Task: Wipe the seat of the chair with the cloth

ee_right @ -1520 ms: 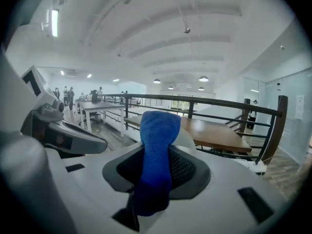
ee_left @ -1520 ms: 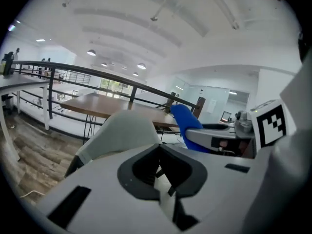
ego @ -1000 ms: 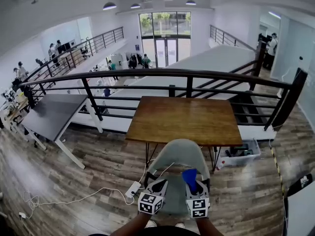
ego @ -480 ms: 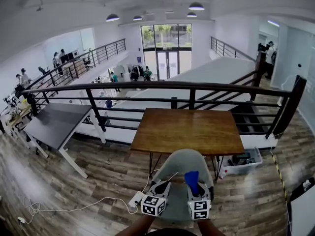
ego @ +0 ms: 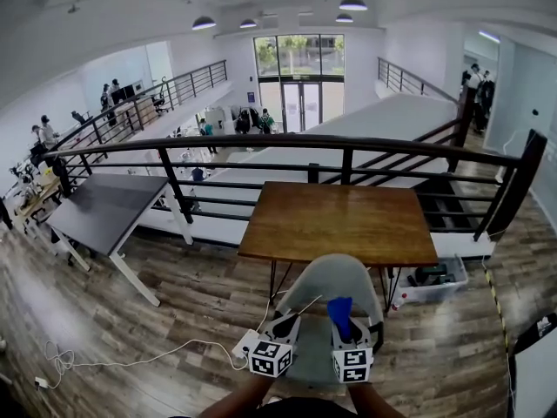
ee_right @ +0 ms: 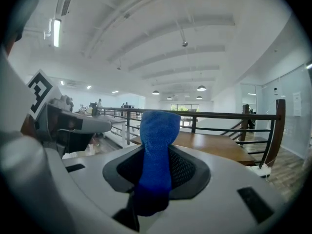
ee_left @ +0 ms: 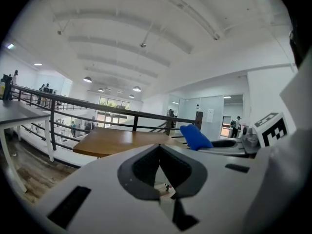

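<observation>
In the head view a grey chair (ego: 326, 279) stands just below me, its back toward the wooden table. Both grippers hover side by side over its seat (ego: 310, 355). My right gripper (ego: 345, 327) is shut on a blue cloth (ego: 339, 312), which sticks up from the jaws. In the right gripper view the cloth (ee_right: 158, 128) is a folded strip pinched in the right gripper (ee_right: 157, 156). The left gripper (ego: 285, 322) holds nothing; in its own view the left gripper (ee_left: 160, 152) has its tips touching, with the cloth (ee_left: 195, 136) to the right.
A wooden table (ego: 339, 223) stands right behind the chair, against a black railing (ego: 348, 146). A grey table (ego: 100, 207) is at the left. A power strip (ego: 246, 345) with a white cable lies on the floor left of the chair, a clear plastic box (ego: 432, 281) to the right.
The head view has drifted a little, so chair and table sit slightly further right. Both grippers keep the same pose over the seat, and the cloth stays in the right one.
</observation>
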Demonstrator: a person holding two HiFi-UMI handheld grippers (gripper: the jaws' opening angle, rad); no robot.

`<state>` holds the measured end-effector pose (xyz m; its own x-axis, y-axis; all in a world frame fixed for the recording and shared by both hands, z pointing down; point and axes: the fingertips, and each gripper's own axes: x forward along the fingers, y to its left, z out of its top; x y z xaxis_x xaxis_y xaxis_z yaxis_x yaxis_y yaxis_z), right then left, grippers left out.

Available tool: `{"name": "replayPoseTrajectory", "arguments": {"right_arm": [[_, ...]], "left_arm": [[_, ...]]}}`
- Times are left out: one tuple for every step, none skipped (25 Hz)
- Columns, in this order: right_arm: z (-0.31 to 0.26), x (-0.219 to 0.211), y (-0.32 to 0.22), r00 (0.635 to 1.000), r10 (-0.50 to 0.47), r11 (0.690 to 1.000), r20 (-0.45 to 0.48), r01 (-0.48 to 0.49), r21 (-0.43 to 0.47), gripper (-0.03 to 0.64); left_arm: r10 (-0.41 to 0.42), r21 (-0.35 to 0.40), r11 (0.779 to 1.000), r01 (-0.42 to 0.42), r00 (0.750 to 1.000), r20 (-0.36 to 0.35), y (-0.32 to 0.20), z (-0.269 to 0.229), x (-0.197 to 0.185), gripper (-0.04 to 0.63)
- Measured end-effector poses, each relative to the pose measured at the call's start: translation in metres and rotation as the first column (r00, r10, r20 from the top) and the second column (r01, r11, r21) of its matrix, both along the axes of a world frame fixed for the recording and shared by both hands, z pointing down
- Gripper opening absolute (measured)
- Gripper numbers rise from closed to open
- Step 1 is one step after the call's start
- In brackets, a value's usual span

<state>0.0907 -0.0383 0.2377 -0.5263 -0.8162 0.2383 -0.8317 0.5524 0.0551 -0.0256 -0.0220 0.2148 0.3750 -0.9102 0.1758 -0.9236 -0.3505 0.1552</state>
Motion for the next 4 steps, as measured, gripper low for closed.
{"name": "replayPoseTrajectory", "arguments": {"right_arm": [[0.0015, -0.0033, 0.0016, 1.0, -0.004, 1.0, -0.001, 0.004, 0.0, 0.13], [0.0036, -0.0063, 0.0031, 1.0, -0.008, 1.0, -0.002, 0.008, -0.001, 0.13], [0.0061, -0.0089, 0.0045, 1.0, -0.011, 1.0, -0.004, 0.011, -0.003, 0.13], [0.0088, -0.0114, 0.006, 1.0, -0.015, 1.0, -0.005, 0.015, -0.005, 0.13]], "left_arm": [[-0.003, -0.002, 1.0, 0.003, 1.0, -0.006, 0.0011, 0.0012, -0.0031, 0.002], [-0.008, -0.005, 1.0, 0.008, 1.0, -0.013, 0.0023, 0.0026, -0.0065, 0.002], [-0.013, -0.009, 1.0, 0.013, 1.0, -0.019, 0.0035, 0.0041, -0.0098, 0.002], [-0.018, -0.013, 1.0, 0.018, 1.0, -0.025, 0.0049, 0.0057, -0.0131, 0.002]]}}
